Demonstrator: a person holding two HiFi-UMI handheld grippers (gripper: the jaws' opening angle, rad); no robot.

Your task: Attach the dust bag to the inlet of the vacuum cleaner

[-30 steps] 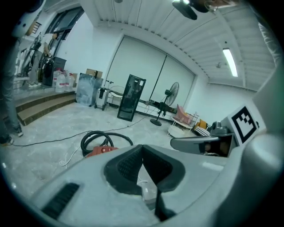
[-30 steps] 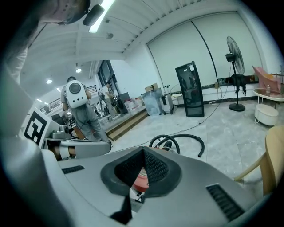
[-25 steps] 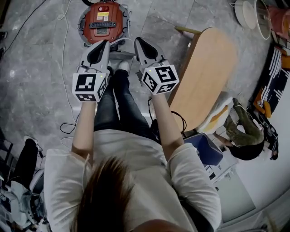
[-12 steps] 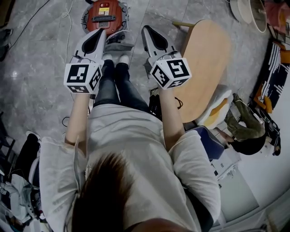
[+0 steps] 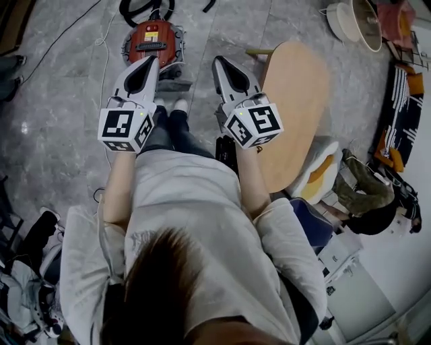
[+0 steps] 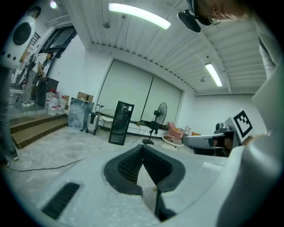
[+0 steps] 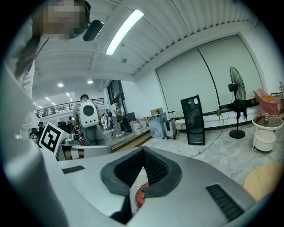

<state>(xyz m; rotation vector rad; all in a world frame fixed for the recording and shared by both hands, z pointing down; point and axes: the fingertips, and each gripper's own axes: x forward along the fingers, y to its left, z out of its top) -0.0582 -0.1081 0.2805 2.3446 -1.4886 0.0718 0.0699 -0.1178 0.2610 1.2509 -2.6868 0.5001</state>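
Note:
The red round vacuum cleaner stands on the grey floor at the top of the head view, with its black hose curling behind it. A grey flat piece lies against its near side; I cannot tell whether it is the dust bag. My left gripper and right gripper hang side by side high above the floor, both shut and empty, pointing nearly level. In the left gripper view the jaws meet. In the right gripper view the jaws meet, and the vacuum shows red below them.
An oval wooden table stands right of my legs, a black bag at its foot. A seated person is at the far right. A cable runs over the floor on the left. A fan and a black cabinet stand far off.
Both grippers have risen together, staying shut and empty. The vacuum cleaner now looks smaller and farther below them, and more of the floor shows.

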